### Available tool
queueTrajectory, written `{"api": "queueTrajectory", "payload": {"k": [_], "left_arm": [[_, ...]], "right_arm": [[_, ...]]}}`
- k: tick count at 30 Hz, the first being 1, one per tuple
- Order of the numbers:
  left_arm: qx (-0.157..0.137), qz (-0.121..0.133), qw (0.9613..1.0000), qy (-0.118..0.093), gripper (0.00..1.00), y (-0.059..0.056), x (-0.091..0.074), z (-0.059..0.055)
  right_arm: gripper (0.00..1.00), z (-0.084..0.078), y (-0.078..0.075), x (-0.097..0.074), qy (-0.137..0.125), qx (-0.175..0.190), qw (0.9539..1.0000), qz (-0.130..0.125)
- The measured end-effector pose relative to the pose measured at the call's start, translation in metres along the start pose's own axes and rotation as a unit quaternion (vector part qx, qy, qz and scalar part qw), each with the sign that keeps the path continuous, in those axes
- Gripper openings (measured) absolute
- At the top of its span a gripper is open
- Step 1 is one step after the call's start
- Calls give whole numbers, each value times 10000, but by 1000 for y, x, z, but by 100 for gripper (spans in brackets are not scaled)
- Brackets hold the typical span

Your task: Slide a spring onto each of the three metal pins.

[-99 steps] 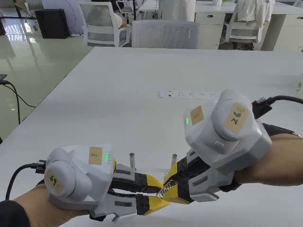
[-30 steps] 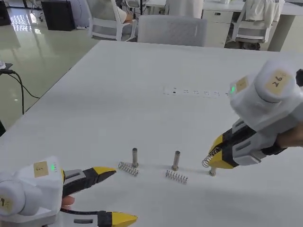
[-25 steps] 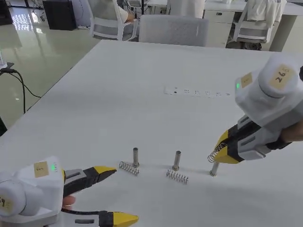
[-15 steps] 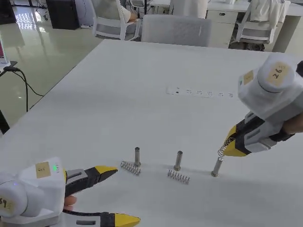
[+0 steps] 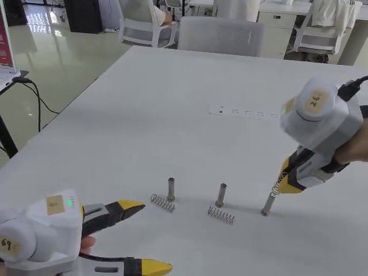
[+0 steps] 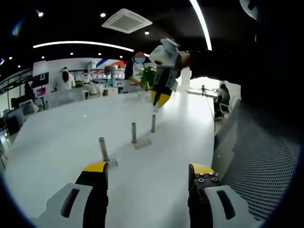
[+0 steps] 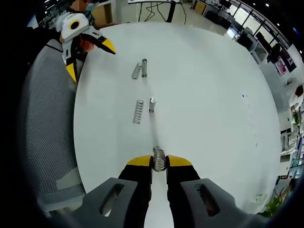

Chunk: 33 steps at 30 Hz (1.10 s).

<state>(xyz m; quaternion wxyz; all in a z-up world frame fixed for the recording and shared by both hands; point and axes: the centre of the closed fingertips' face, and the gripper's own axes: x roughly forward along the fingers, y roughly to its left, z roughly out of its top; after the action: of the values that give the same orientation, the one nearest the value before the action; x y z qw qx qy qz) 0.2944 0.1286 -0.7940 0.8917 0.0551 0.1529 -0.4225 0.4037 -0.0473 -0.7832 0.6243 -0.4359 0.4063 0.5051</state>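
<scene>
Right hand-held gripper pinches 1st spring just over the end pin, none seated yet (2 springs lie loose on surface left of it); left hand-held gripper wide open, empty.

A wide white bench with a row of sockets in its top stands in an open office. Grey and white office chairs are drawn up at its far edge, and pale glossy floor lies to the left. In the left gripper view the dark ceiling carries long light strips, small spotlights and a square air vent, and a grey mesh chair stands just beside the bench.
</scene>
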Motion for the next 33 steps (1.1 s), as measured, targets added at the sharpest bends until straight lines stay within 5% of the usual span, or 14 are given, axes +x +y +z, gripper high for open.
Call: {"api": "queueTrajectory", "payload": {"k": [33], "left_arm": [[18,35,10000,37,61,1,-3,-1]], "right_arm": [[8,-10,-2,37,207,182,9992,280]]}}
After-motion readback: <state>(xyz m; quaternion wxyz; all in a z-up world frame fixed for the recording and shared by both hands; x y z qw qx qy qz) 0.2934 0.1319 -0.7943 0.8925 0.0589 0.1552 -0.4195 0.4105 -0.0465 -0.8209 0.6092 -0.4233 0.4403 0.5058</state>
